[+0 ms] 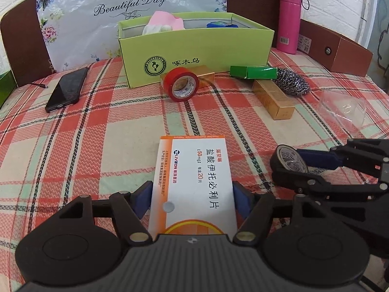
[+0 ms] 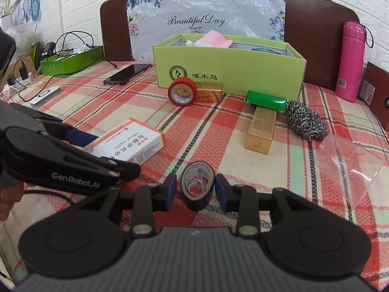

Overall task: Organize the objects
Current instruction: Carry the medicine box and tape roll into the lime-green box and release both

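Left gripper [image 1: 192, 196] pinches the white-and-orange medicine box [image 1: 194, 182] across its width, lifted clear to carry. Right gripper [image 2: 195, 188] has its blue pads [image 2: 172, 187] about the black tape roll [image 2: 197, 185]; real contact is unclear. I judge both bound for the light green box [image 1: 194, 48] behind, open-topped as the collecting bin. 1 red tape roll [image 1: 181, 84] waits against it.

Two rolls of tape: a red roll [image 1: 180, 84] and a black roll [image 2: 197, 184]. Two gold boxes, one behind the red roll [image 1: 205, 73], one lying further right [image 1: 272, 98]. One white medicine box [image 1: 194, 182], one small green box [image 1: 252, 72], one steel scourer [image 1: 291, 81], one phone [image 1: 66, 88], one pink flask [image 1: 289, 20], one large green open box [image 1: 194, 46], one clear plastic piece [image 1: 340, 108].
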{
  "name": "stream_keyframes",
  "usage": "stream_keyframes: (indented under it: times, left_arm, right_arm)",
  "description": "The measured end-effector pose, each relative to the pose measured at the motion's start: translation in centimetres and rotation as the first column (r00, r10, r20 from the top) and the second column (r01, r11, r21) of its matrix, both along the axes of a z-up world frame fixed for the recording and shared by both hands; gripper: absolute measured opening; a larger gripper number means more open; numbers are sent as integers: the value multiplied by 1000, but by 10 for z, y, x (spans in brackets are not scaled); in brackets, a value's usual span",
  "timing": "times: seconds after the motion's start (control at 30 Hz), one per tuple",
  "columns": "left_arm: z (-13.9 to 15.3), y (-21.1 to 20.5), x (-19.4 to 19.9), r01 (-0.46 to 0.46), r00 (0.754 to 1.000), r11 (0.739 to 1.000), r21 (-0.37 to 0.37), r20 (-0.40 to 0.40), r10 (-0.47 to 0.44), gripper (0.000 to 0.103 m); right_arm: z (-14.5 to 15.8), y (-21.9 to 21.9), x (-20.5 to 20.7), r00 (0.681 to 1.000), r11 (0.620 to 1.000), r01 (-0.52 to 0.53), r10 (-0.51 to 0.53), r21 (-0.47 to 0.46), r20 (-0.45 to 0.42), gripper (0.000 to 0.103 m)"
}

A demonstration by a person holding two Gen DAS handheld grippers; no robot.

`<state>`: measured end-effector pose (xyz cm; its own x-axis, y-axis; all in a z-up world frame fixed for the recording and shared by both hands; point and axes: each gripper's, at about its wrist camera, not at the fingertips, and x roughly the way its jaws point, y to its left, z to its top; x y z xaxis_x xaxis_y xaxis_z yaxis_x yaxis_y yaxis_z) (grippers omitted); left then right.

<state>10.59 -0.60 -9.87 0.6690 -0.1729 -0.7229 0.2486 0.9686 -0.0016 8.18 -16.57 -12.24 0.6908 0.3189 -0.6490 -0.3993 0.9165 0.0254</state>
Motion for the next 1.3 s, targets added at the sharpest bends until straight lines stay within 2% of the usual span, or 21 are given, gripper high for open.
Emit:
stream_keyframes:
  times: [0.17, 0.3, 0.57, 0.8, 1.1, 1.3]
  left_arm:
    - [8, 4, 1, -1, 1000, 999, -48, 7, 1, 68]
    - [29, 2, 2, 29, 998, 997, -69, 62, -24, 68]
    - [86, -6, 23, 74, 976, 991, -108, 211, -50, 68]
    - [123, -15, 65, 85, 950, 990, -109, 308, -48, 68]
    - [137, -19, 154, 98, 948, 992, -75, 311, -70, 68]
    - [119, -11, 207, 61, 964, 996, -67, 264, -41, 68]
  right_arm:
    - [6, -4, 0, 1000, 999, -7, 8, 34, -12, 30]
    - [20, -3, 1, 999, 999, -36, 35, 33, 27, 30]
    - [65, -6, 21, 986, 998, -37, 28, 48, 166, 30]
    - [98, -13, 58, 960, 998, -10, -6, 56, 279, 30]
    - [112, -18, 134, 939, 995, 33, -63, 92, 337, 30]
    - [95, -7, 183, 941, 996, 46, -69, 76, 332, 30]
